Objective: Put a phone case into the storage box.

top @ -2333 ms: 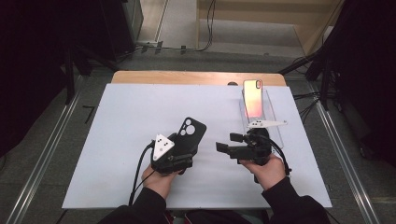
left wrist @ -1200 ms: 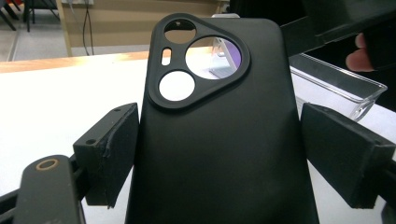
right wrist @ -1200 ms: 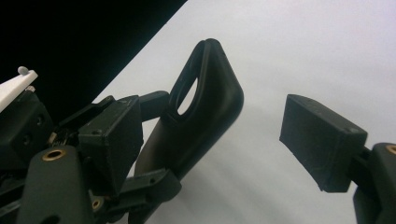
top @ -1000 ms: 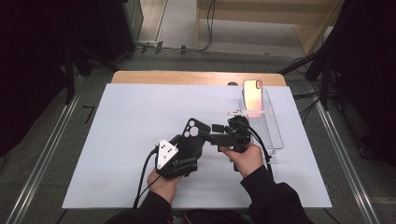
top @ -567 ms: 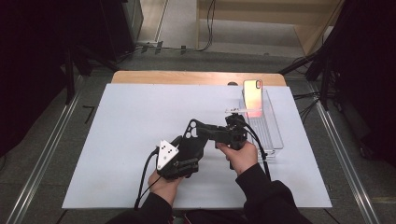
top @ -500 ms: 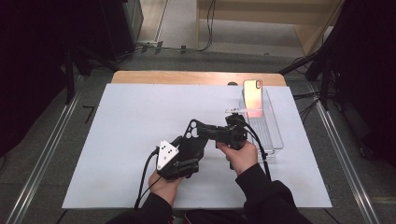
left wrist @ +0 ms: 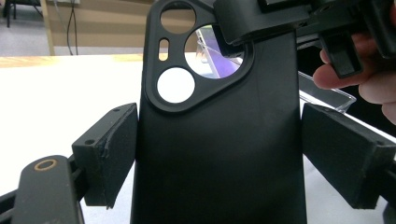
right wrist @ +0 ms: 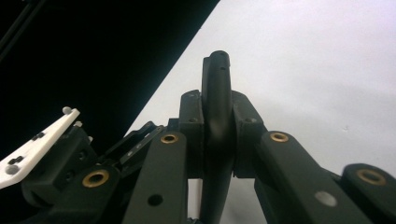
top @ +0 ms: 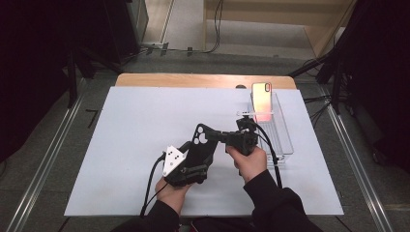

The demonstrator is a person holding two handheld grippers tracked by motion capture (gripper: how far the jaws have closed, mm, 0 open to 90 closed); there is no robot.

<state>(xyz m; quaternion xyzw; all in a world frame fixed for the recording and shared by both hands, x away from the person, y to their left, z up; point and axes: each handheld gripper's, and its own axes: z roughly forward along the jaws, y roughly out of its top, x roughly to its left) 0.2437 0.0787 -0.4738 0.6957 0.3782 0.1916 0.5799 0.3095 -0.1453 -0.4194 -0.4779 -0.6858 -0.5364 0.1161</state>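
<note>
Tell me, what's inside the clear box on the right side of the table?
A phone with a shiny pinkish back stands up in the far end of the clear box. The near end looks bare, though the right gripper and the hand holding it cover part of it.

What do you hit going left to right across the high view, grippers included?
Left gripper with its grey three-cornered plate → black plastic phone case → right gripper, shut on the case's top edge → clear plastic tray with the upright phone.

You see a black phone case (top: 203, 145), black grippers, a white table cover (top: 135, 125), a clear tray (top: 283, 140), and a pink-orange iridescent phone (top: 262, 96).
</note>
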